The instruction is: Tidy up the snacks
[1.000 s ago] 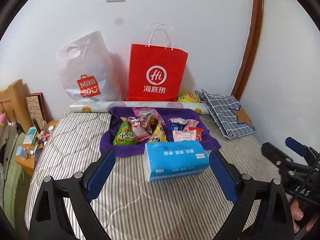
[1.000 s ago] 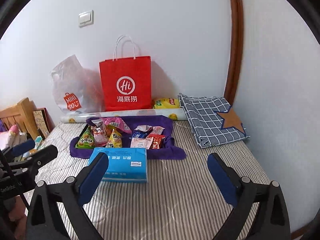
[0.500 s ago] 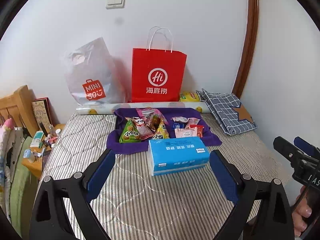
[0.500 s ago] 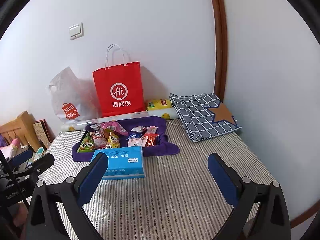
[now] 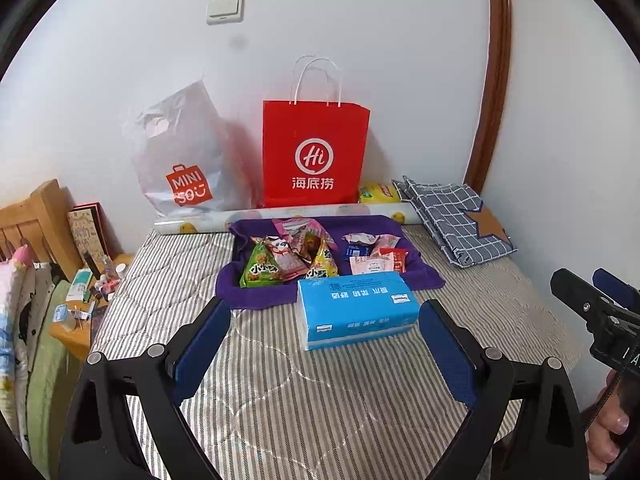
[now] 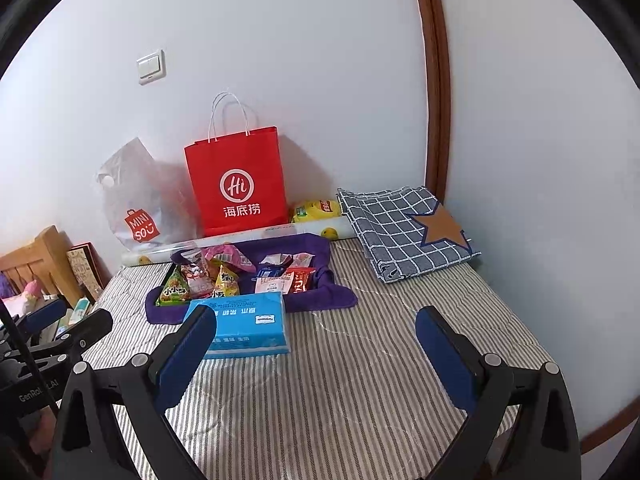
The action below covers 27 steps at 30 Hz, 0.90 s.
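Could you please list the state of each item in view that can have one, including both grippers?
Left gripper: open, empty.
Right gripper: open, empty.
Red paper handle bag: upright against the wall.
Blue tissue pack: lying flat on the striped mattress.
Green triangular snack packet: lying on the purple cloth.
Checked grey fabric: folded.

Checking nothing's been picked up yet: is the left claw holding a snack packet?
No, the left claw is open and empty above the striped mattress.
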{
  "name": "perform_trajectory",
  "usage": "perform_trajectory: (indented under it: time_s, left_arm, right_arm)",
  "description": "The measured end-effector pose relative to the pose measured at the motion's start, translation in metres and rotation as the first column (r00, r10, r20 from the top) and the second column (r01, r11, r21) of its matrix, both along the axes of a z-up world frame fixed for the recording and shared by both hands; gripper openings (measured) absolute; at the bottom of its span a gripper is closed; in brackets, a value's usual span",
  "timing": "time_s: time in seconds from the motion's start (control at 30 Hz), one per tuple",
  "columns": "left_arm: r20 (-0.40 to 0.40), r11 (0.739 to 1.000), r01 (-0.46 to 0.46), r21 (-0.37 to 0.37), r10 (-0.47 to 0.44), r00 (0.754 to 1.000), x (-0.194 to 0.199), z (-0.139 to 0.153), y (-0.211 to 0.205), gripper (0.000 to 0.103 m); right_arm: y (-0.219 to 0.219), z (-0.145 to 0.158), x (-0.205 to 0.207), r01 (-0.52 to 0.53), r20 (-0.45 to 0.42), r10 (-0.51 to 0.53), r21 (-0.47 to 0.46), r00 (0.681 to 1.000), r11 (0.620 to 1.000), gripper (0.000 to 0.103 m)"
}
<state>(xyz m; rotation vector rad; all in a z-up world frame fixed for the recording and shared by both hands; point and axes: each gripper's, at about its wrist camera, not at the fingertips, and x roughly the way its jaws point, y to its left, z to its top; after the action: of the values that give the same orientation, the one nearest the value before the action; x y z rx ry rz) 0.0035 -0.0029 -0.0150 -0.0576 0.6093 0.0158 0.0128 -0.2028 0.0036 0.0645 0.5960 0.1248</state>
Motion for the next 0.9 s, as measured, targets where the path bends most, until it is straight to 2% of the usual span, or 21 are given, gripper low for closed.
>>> perform_trajectory:
  time_s: [0.9]
  left_arm:
    - [-0.004, 1.000, -0.004, 0.006, 0.004, 1.000, -0.0005, -0.0016, -0.0019, 0.095]
  right_arm:
    - [-0.0009, 0.0037, -0.0050, 0.003, 0.008, -0.003, -0.002, 1.000, 1.000, 0.101]
